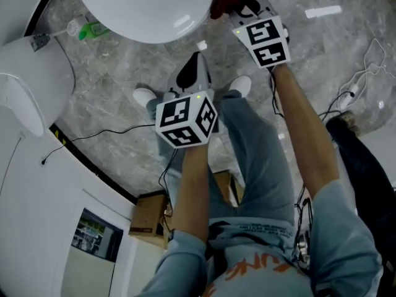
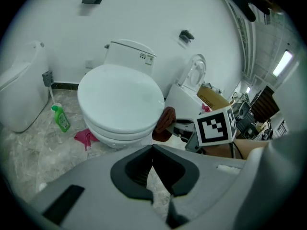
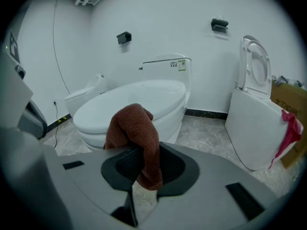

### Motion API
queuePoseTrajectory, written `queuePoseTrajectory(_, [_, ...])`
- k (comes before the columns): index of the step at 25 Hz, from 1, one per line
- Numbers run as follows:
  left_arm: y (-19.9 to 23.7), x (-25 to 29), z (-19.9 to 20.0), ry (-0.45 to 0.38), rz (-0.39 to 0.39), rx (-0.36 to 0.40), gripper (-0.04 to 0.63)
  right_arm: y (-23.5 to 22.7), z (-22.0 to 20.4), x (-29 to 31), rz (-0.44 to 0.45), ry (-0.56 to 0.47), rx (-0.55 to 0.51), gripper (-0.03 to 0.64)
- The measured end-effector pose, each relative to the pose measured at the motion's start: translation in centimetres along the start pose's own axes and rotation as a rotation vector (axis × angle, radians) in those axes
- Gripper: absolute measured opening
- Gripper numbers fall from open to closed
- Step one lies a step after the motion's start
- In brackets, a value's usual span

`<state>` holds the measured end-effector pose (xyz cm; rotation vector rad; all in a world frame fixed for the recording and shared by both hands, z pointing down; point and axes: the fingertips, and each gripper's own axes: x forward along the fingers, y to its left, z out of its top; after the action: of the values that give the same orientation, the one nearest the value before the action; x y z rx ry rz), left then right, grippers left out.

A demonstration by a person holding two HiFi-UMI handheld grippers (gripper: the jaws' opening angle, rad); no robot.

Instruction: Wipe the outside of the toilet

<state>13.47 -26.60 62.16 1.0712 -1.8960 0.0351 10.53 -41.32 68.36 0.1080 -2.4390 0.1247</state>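
A brown cloth comes up against the flank of the white toilet. It is pinched in the right gripper, whose jaws are clamped on one fold so that the rest bunches above the fingers and hangs below them. In the left gripper view, the cloth sits at the edge of the closed lid and seat, on the side facing the neighbouring toilet (that one has its lid raised and a pink rag draped on it). Whether the cloth actually presses the porcelain cannot be told.

The toilet lies ahead and to the left of the right gripper's fingers. Its long axis runs from the front rim at the left back to the tank, so the next stroke probably follows the bowl's curved side rather than crossing it.

The left gripper hangs lower in the head view, well apart from the bowl, with its jaws pressed together on nothing. A green bottle and a second pink rag lie on the marble floor at the toilet's other side.
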Motion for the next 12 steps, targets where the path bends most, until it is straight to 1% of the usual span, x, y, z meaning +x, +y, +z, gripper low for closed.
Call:
queuePoseTrajectory(6, [-0.7,-1.3,-2.0,0.023,-0.002,-0.039,-0.005,-0.8,0.7,-0.3,0.017,0.036,-0.049,0.074])
queuePoseTrajectory(9, [0.3,-2.4,-2.4,0.020,-0.009,-0.043,-0.005,-0.8,-0.1,-1.8,-0.016,0.036,0.003,0.074])
queuePoseTrajectory(12, [2.4,-3.8,-2.7,0.006,-0.009,-0.049,-0.005,0.6,-2.3,-3.8,-0.052,0.058,0.062,0.075])
